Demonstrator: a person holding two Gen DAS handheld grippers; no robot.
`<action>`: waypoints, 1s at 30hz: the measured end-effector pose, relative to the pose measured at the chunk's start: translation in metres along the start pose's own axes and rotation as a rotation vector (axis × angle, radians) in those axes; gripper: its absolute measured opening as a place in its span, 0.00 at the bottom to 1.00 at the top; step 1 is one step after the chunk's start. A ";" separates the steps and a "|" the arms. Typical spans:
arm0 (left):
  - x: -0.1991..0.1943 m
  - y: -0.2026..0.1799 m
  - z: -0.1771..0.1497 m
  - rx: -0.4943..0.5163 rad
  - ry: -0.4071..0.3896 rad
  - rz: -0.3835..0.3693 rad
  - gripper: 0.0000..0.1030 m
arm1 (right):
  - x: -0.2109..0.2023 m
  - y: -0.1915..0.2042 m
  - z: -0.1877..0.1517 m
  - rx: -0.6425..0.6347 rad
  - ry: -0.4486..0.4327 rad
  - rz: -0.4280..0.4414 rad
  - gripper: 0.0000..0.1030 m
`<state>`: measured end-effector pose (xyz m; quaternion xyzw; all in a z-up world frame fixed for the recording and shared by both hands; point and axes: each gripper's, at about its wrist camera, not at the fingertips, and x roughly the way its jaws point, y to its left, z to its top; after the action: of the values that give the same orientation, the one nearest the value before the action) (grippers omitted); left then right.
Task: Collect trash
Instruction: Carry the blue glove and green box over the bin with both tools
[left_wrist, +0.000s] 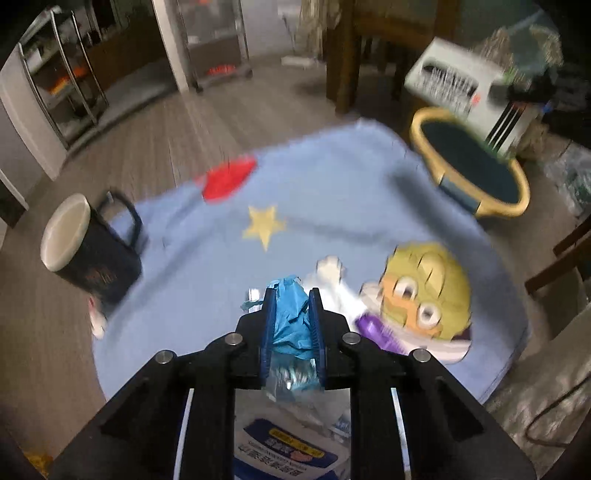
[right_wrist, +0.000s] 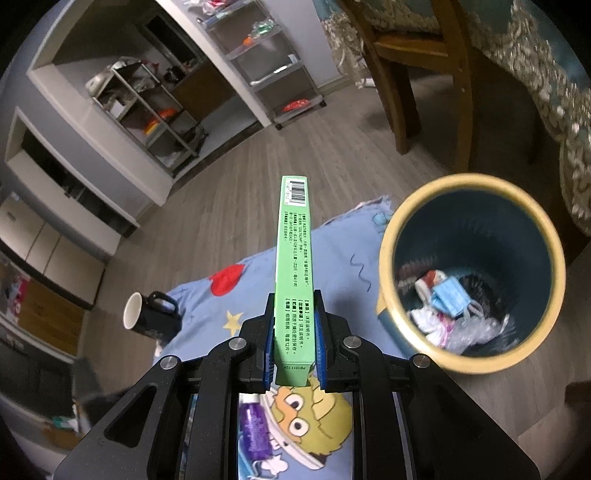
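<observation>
The left gripper (left_wrist: 292, 325) pinches a crumpled blue wrapper (left_wrist: 290, 321) between its pads above the light-blue cartoon blanket (left_wrist: 332, 206); blur makes the wrapper hard to identify, perhaps foil-backed plastic. The right gripper (right_wrist: 294, 341) clamps a long green box (right_wrist: 294, 266), which juts forward, just left of the yellow-rimmed bin (right_wrist: 469, 275) holding a blue mask (right_wrist: 448, 297). A dark mug (right_wrist: 149, 317) stands at the blanket's left edge.

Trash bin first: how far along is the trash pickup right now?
Done: the bin already holds a blue face mask and crumpled wrappers. In hand: the right gripper is shut on a green box beside the bin, and the left gripper is shut on a blue crumpled wrapper. Left: both need dropping in. A purple item still lies on the blanket.
</observation>
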<state>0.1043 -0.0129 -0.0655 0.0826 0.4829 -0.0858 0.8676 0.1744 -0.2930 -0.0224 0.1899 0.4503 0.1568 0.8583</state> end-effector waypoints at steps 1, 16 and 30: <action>-0.009 -0.002 0.006 0.007 -0.037 0.003 0.17 | -0.004 -0.002 0.003 -0.007 -0.015 -0.012 0.18; -0.031 -0.102 0.110 0.121 -0.251 -0.249 0.17 | -0.021 -0.130 0.021 0.259 -0.067 -0.162 0.18; 0.062 -0.191 0.158 0.190 -0.152 -0.347 0.17 | 0.006 -0.156 0.012 0.354 0.051 -0.254 0.18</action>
<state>0.2228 -0.2380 -0.0479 0.0730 0.4128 -0.2850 0.8620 0.2028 -0.4297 -0.0938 0.2754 0.5127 -0.0292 0.8127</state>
